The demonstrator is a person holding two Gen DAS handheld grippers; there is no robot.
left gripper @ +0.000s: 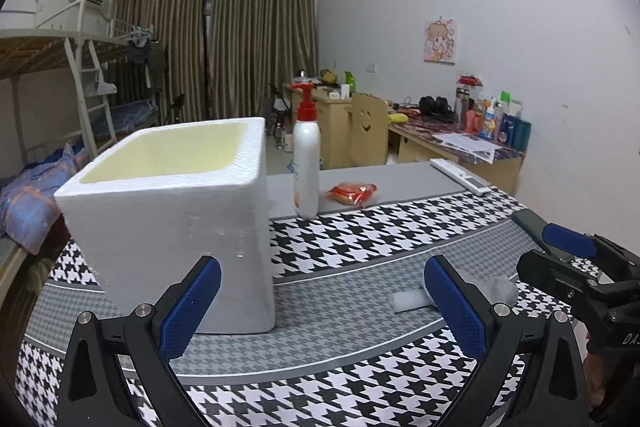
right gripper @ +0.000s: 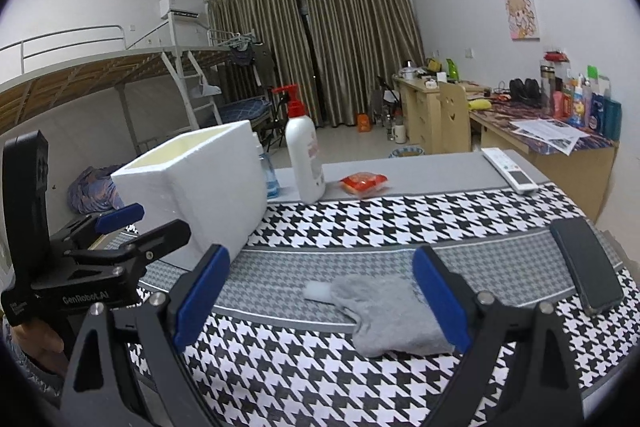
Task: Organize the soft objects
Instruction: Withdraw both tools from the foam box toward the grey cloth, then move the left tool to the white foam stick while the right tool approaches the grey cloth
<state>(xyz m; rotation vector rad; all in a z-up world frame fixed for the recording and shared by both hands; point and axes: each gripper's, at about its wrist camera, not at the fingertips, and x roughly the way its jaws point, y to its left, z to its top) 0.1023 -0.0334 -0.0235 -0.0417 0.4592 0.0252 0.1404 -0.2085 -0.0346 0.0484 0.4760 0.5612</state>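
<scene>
A grey sock [right gripper: 384, 311] with a white toe lies flat on the houndstooth cloth. My right gripper [right gripper: 320, 283] hovers open just over it, and the right finger's blue pad covers the sock's right part. In the left wrist view only the sock's white toe [left gripper: 412, 301] and a grey bit show past my finger. An open white foam box [left gripper: 168, 227] stands upright at the left. My left gripper [left gripper: 320, 291] is open with nothing in it, its left finger in front of the box. The box [right gripper: 200, 187] appears again in the right wrist view.
A white pump bottle [left gripper: 306, 167] with a red top and a red snack packet [left gripper: 354, 193] stand behind the box. A white remote [right gripper: 510, 171] and a dark phone [right gripper: 586, 263] lie at the table's right. A desk and a bunk bed lie beyond.
</scene>
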